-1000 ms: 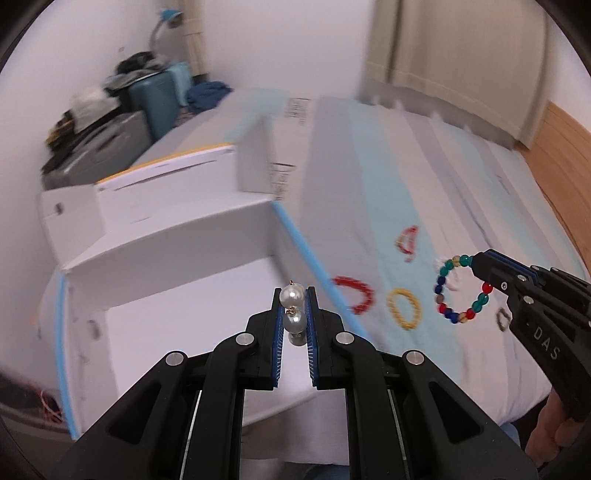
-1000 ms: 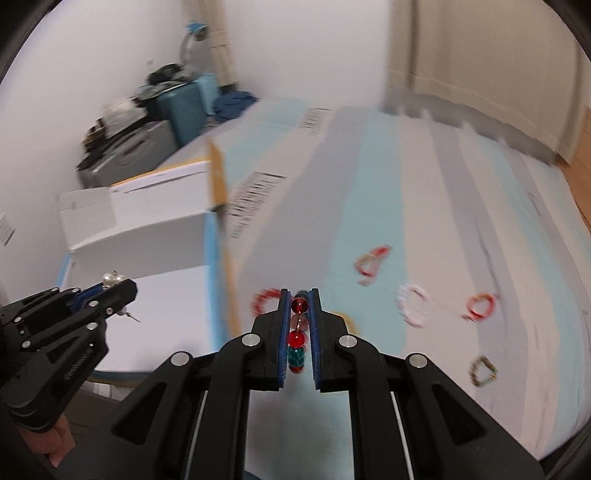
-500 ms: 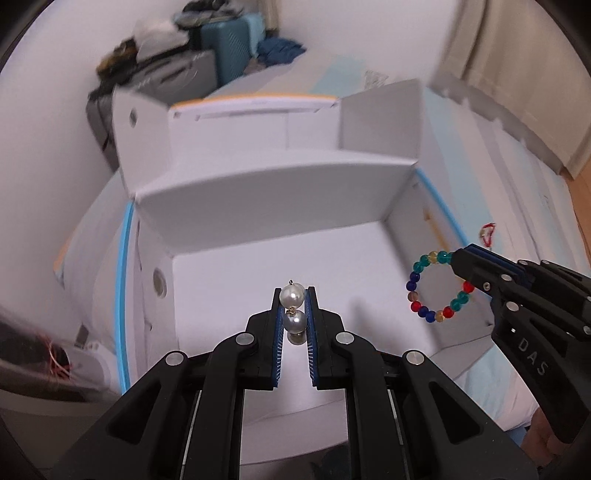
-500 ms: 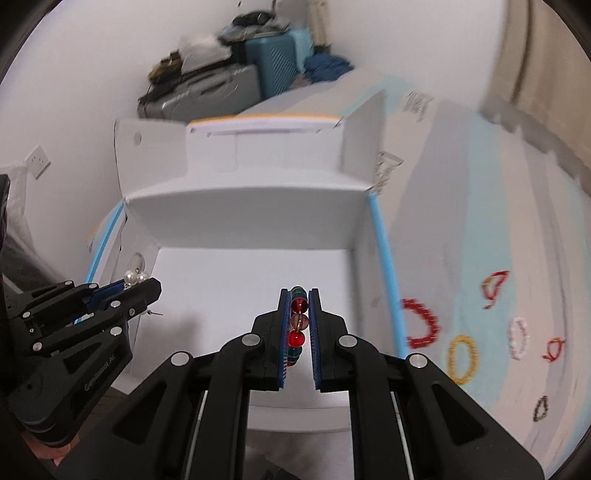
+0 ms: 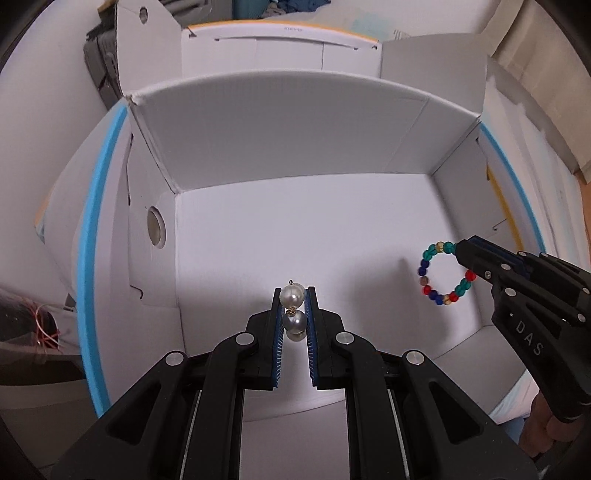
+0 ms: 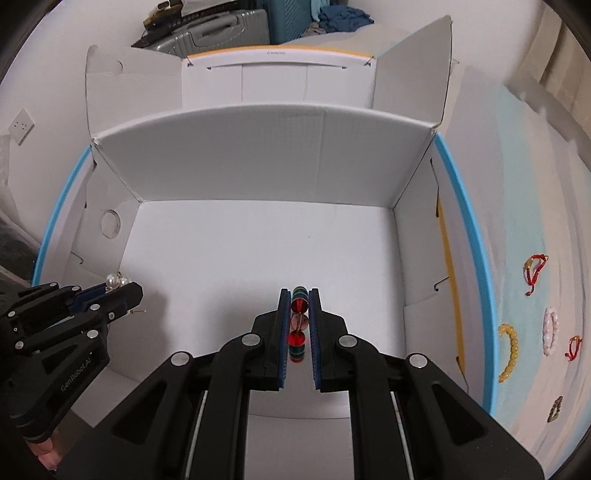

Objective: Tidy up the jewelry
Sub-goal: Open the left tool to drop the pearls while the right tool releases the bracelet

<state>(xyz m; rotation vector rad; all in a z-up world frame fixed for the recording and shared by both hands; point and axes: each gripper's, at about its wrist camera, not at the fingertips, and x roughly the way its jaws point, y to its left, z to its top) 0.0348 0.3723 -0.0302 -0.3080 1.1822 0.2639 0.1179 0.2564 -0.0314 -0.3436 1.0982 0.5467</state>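
Observation:
My left gripper (image 5: pixel 293 295) is shut on a pearl piece (image 5: pixel 292 296) with a small gold link. It hangs over the floor of an open white box (image 5: pixel 295 229). My right gripper (image 6: pixel 299 295) is shut on a bracelet of red, green and blue beads (image 6: pixel 298 306), also over the box floor (image 6: pixel 266 240). In the left wrist view the bead bracelet (image 5: pixel 443 273) hangs as a ring from the right gripper (image 5: pixel 461 249). In the right wrist view the left gripper (image 6: pixel 127 286) with the pearls (image 6: pixel 114 281) is at the left.
The box has tall white walls, raised flaps and blue edges (image 6: pixel 465 221). To its right, on the pale blue striped cloth, lie a yellow bead bracelet (image 6: pixel 509 350), a pink one (image 6: pixel 550 330), two red cord pieces (image 6: pixel 533 267) and a dark one (image 6: pixel 554 408). Suitcases (image 6: pixel 221 26) stand behind.
Both grippers have moved left from over the cloth to over the open box and dropped closer to its floor, each still holding its jewelry.

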